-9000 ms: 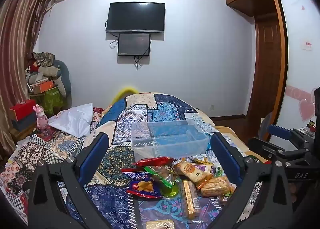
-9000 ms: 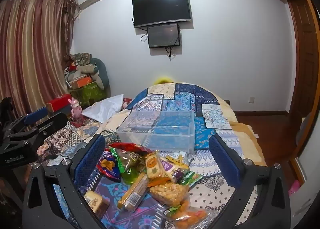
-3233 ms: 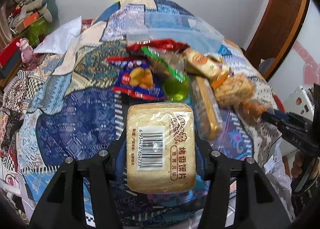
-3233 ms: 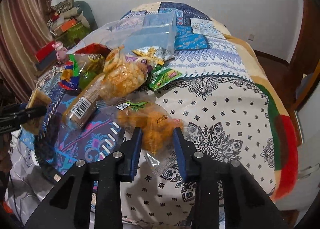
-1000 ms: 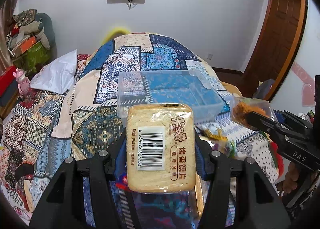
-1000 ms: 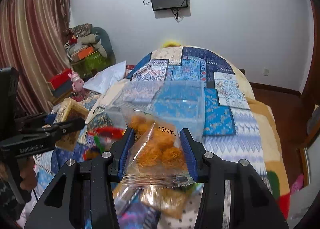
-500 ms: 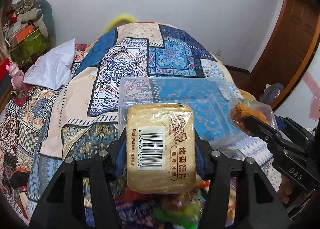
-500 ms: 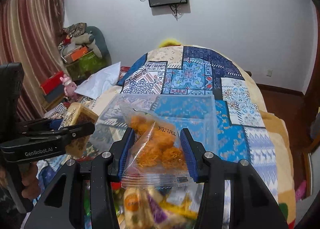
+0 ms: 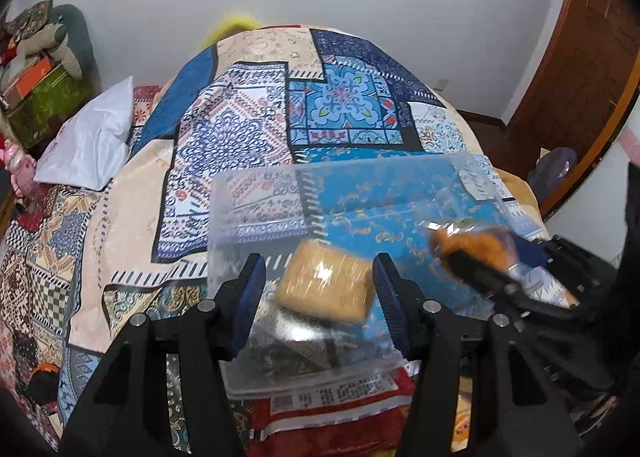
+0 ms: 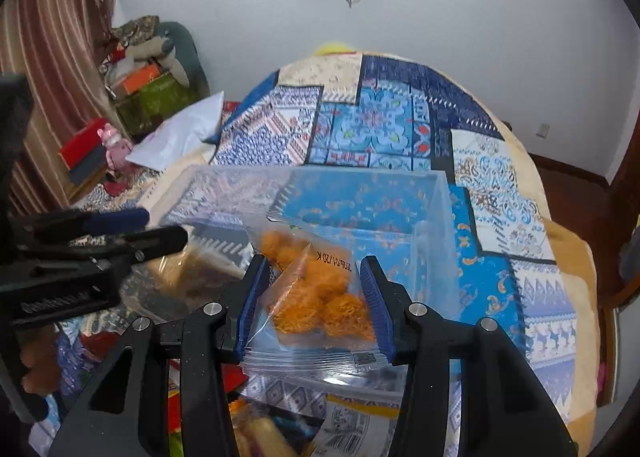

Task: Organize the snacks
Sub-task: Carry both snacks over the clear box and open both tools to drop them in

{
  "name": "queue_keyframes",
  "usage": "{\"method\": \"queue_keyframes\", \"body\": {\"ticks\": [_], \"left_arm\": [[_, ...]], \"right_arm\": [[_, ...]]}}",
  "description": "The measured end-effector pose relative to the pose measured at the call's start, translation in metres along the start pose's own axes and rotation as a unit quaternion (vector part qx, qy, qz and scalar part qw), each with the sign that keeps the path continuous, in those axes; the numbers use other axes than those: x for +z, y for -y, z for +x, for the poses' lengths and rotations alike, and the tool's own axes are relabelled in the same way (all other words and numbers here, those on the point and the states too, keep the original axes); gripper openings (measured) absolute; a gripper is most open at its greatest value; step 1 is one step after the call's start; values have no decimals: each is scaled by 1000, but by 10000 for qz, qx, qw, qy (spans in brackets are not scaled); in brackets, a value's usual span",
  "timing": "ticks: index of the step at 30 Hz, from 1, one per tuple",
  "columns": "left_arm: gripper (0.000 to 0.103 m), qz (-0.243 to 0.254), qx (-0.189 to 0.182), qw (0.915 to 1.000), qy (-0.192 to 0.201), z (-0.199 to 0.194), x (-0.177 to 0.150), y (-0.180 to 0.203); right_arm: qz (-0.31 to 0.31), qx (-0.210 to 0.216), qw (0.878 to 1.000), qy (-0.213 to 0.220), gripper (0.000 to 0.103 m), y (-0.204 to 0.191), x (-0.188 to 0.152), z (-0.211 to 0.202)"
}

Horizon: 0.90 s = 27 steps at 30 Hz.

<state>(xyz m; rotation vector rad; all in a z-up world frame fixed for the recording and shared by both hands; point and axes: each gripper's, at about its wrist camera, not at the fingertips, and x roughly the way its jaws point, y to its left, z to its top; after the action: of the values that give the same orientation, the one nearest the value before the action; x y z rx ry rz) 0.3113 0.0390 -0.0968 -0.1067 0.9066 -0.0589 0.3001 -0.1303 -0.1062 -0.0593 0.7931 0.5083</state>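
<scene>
The clear plastic bin [image 9: 344, 225] sits on the patchwork quilt [image 9: 248, 129] and serves as the landmark here.

Left of the bin, a white pillow [image 9: 90, 145] lies on the quilt, well apart from it.

Over the bin's near-left part hangs the left gripper [image 9: 320, 285], its jaws spread wide with nothing between them. The toast-slice packet [image 9: 326, 285] appears blurred just beyond the fingertips, inside the bin's walls; whether it rests on the bin floor or is in mid-fall cannot be told.

Over the bin's near-right part, the right gripper [image 10: 312, 297] has its jaws closed on the clear bag of orange fried snacks [image 10: 316, 289], pinching it at both sides. The bag hangs above the bin's near wall, tilted, its sealed lower edge crumpled below the fingertips.

In front of the bin's near wall, more snack packets [image 10: 352, 421] lie heaped on the quilt, waiting.

The risks, as I judge them: the bag is slippery film, and if it is let go while its lower edge sits over the near wall, it may catch the rim and slide out onto the heap. The two grippers are close together above the bin, so a careless sideways move could knock one against the other. The light bin could also shift on the soft quilt if a finger pushes its wall.
</scene>
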Motion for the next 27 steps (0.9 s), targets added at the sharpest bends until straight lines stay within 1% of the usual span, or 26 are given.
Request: {"method": "queue_keyframes", "body": {"ticks": [2,4,6,7,11,13,21,25,27], "left_arm": [[55,21,19,10000,5,1,4,2],[55,74,87,9999,91,-1,4,5],[56,148,134,9997,162,-4,4,8],[56,203,145,9995,170,-6,2,10],[56,226,116,9995,175,-14,-2,12],[56,218,132,9995,197,-19,-4,11],[58,163,159,9992,334,-58,-24,3],[69,186,192,9986,446,-84,-39,1],[71,237,227,9983,490,-97,-49,0]], "right_arm": [[-28,-1,10000,-65,44,1,-2,4],[-28,-5,9999,-120,44,1,-3,7],[-36,-13,9998,-196,47,1,-4,8],[-34,-13,9997,-226,47,1,-5,8],[-75,-51,9998,-166,47,-1,-4,1],[-124,-145,9998,-63,47,-4,-3,-7],[-167,-166,9994,255,49,-11,-5,-54],[-68,-194,9989,410,52,-9,-13,-81],[-8,-203,9988,444,52,-8,-18,-92]]}}
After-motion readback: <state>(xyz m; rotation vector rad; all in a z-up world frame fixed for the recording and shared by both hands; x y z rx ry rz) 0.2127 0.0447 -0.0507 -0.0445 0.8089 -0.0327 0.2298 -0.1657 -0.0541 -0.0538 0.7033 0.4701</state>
